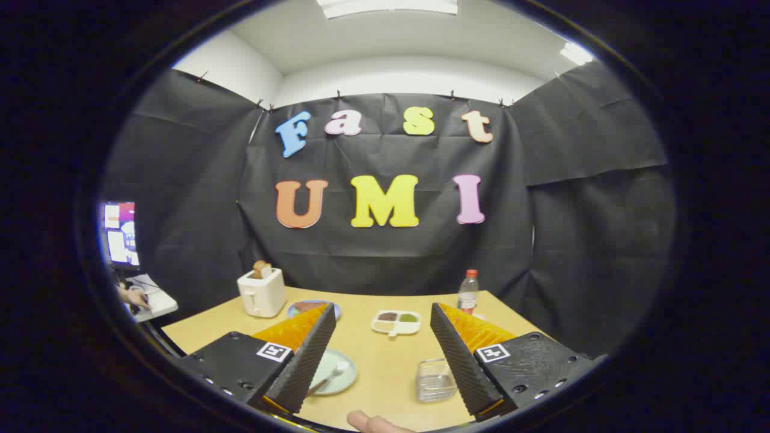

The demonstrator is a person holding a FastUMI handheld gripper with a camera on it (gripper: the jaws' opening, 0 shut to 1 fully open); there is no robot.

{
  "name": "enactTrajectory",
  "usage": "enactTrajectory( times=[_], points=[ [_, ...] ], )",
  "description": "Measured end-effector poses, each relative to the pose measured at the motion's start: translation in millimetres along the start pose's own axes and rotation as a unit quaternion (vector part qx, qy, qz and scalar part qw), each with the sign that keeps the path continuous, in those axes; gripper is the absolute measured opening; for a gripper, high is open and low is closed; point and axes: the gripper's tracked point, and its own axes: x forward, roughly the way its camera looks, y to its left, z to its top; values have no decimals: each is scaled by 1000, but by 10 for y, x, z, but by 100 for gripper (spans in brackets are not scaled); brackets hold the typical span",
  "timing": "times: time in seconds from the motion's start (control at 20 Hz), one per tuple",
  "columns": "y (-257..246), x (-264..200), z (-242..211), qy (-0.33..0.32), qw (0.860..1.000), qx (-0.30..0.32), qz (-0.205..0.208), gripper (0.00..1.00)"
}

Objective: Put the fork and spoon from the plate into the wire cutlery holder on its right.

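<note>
A pale green plate (337,374) sits on a tan wooden table (385,367), partly hidden behind the left finger of the gripper (381,337); on it lies a spoon (329,377), bowl pointing away, handle running back toward the finger. A fork cannot be made out (it may be hidden behind that finger). To the right of the plate, with bare table between, stands the wire cutlery holder (435,380), a small see-through basket whose right side is tucked behind the right finger. The gripper hovers above the table with its fingers spread wide and nothing between them. Further back, between the fingertips, is a white divided dish (396,322) with a dark and a green portion. Behind the left fingertip is a blue plate (313,309) with food, and beside that a white toaster (262,292) with bread sticking up. Near the right fingertip stands a clear bottle (468,291) with a red cap. A fingertip of the person's hand (372,423) shows at the near table edge, and another person's hand (133,297) rests at a desk beside a screen (120,233) off to the left. Likely risks from here: the spoon lies flat on a smooth plate, so the fingers could slide off it or push the plate; lowering with the left finger over the plate rim could tip it; and the light holder might shift or topple if a utensil is dropped in at an angle
</note>
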Motion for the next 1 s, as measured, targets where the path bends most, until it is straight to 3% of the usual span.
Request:
enactTrajectory(
  times=[0.25, 0.4, 1.0],
  points=[
    [668, -7, -108, 24, 1000, 12, 11, 95],
    [823, -44, 40, 10, 1000, 18, 11, 95],
    [654, -105, 130, -3, 1000, 4, -18, 95]
  ],
)
